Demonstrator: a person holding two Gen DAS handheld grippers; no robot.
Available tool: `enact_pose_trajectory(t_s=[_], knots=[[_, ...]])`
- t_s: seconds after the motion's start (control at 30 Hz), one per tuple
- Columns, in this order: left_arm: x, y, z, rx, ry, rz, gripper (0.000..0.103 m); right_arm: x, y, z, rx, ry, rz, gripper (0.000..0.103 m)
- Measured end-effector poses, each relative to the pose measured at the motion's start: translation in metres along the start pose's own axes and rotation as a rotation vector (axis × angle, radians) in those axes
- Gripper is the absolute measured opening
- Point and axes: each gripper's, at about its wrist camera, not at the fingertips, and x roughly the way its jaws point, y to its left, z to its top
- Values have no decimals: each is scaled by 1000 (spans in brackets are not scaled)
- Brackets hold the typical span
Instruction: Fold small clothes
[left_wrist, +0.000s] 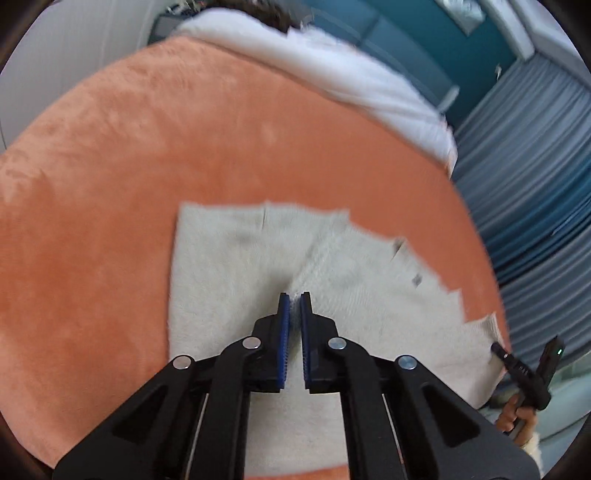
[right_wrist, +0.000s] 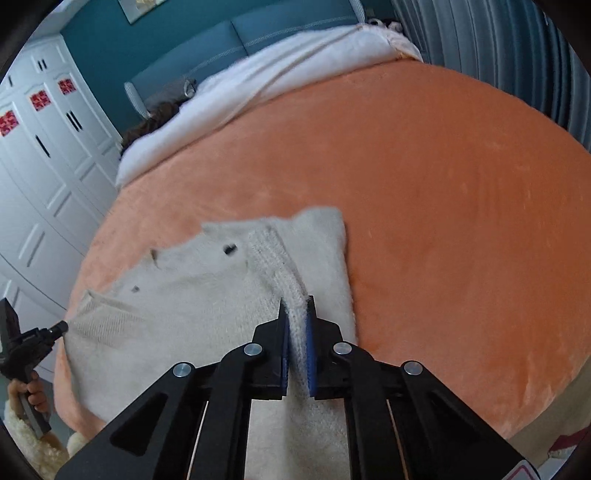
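A small cream knit garment (left_wrist: 236, 266) lies spread on the orange blanket (left_wrist: 147, 147); it also shows in the right wrist view (right_wrist: 177, 306). My left gripper (left_wrist: 294, 295) is shut on a ribbed edge of the garment, its blue pads pinching the fabric. My right gripper (right_wrist: 296, 301) is shut on a ribbed band of the same garment, with cloth filling the gap between the pads. The right gripper also appears at the garment's right corner in the left wrist view (left_wrist: 496, 349), and the left gripper at its left corner in the right wrist view (right_wrist: 61, 326).
The orange blanket (right_wrist: 443, 184) covers a bed with a white duvet (left_wrist: 351, 77) at its far end. White wardrobe doors (right_wrist: 44, 166) stand to one side, grey curtains (left_wrist: 535, 166) to the other. A teal headboard (right_wrist: 258, 33) is behind.
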Motion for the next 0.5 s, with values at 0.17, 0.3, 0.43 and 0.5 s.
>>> enact_pose_trajectory(t_s=[0.17, 0.3, 0.43, 0.5], knots=[[-41, -16, 46, 29, -140, 7, 3, -46, 24, 57, -7, -205, 135, 7], [3, -7, 74, 15, -109, 70, 3, 19, 20, 75, -4, -128, 55, 7], [99, 19, 54, 26, 58, 271, 4, 130, -11, 52, 105, 119, -40, 7], [124, 27, 40, 53, 112, 328, 4, 147, -14, 43, 106, 150, -71, 8]])
